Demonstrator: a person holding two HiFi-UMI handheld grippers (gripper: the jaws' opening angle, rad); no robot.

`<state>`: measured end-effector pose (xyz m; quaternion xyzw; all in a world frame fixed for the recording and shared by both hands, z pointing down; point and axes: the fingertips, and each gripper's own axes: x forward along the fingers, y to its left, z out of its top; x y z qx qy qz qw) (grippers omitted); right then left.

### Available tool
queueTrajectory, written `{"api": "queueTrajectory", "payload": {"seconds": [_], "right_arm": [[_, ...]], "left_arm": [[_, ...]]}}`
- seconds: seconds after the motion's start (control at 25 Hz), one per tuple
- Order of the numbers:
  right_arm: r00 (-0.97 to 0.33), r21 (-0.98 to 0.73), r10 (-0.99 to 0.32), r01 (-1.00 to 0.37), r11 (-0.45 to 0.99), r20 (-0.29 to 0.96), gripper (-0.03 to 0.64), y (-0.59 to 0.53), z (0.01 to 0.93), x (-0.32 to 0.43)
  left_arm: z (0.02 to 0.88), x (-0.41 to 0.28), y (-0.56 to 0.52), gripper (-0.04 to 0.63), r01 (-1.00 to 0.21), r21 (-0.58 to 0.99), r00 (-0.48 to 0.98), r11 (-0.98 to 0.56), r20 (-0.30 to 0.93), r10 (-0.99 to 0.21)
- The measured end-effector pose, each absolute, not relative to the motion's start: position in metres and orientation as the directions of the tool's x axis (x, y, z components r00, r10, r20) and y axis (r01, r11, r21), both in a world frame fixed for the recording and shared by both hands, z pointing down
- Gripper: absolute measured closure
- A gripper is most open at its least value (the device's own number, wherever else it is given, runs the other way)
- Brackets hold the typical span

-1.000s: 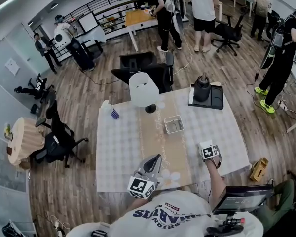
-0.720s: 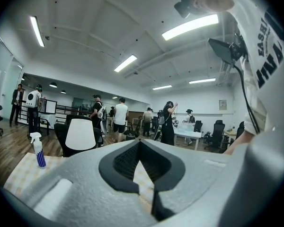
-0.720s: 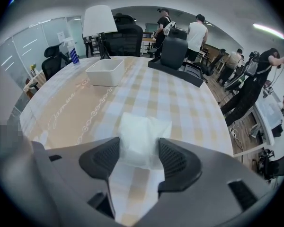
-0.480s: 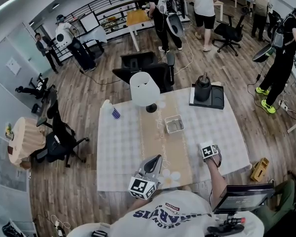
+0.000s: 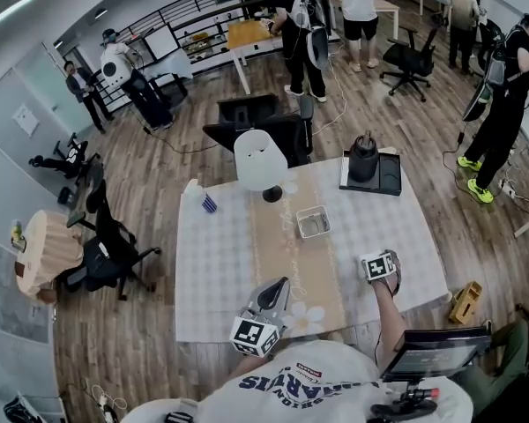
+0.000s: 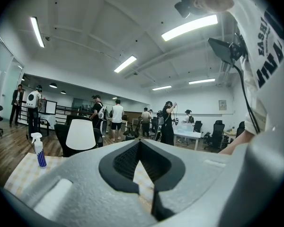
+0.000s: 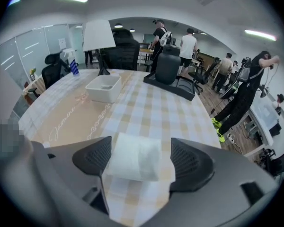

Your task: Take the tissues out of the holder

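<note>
Head view looks down on a worktop (image 5: pixel 213 267) covered by a checked cloth, with a tan runner (image 5: pixel 273 241) down its middle. At the far left of the cloth stands a spray bottle (image 5: pixel 204 203). To its right a lamp (image 5: pixel 261 160) with a white shade stands at the far end of the runner.

The left hand-held gripper (image 5: pixel 280 285) sits over the near end of the runner, pointing away from the person. In the left gripper view (image 6: pixel 140 143) its jaws meet tip to tip and nothing is between them.

The holder (image 5: pixel 312 222), a white open box, stands at the right edge of the runner in the far half of the worktop. What is inside it cannot be made out.

A black jug (image 5: pixel 362 159) stands on a black tray (image 5: pixel 386 181) at the far right corner.

The right hand-held gripper (image 5: pixel 379 265) is near the right edge of the worktop, on the near side, tilted steeply down. In the right gripper view (image 7: pixel 139 157) its jaws stand wide and have just been opening. A folded white tissue (image 7: pixel 132 165) lies flat on the checked cloth between them, and the pads do not press it. The tissue is well apart from the holder (image 7: pixel 103 88), which shows farther off to the left in that view.
</note>
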<state>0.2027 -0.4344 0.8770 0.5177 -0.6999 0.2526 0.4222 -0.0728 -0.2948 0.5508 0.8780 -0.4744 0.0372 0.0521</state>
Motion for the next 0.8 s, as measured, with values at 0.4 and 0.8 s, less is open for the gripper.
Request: {"api": "queueTrajectory", "payload": {"seconds": [0.4,0.8], "right_arm": [[-0.288,0.016,-0.79,-0.936,0.353,0.542,0.235,-0.462,0.708,0.144],[-0.558,-0.009,-0.803,-0.822,0.569,0.208,0.355,-0.406,0.548,0.051]], "left_arm": [[0.544,-0.064,-0.297,0.592,-0.825,0.042,0.565,-0.564,0.097,-0.819],[0.534,-0.058,-0.304,0.592,-0.824,0.033,0.567,-0.566,0.063,-0.821]]}}
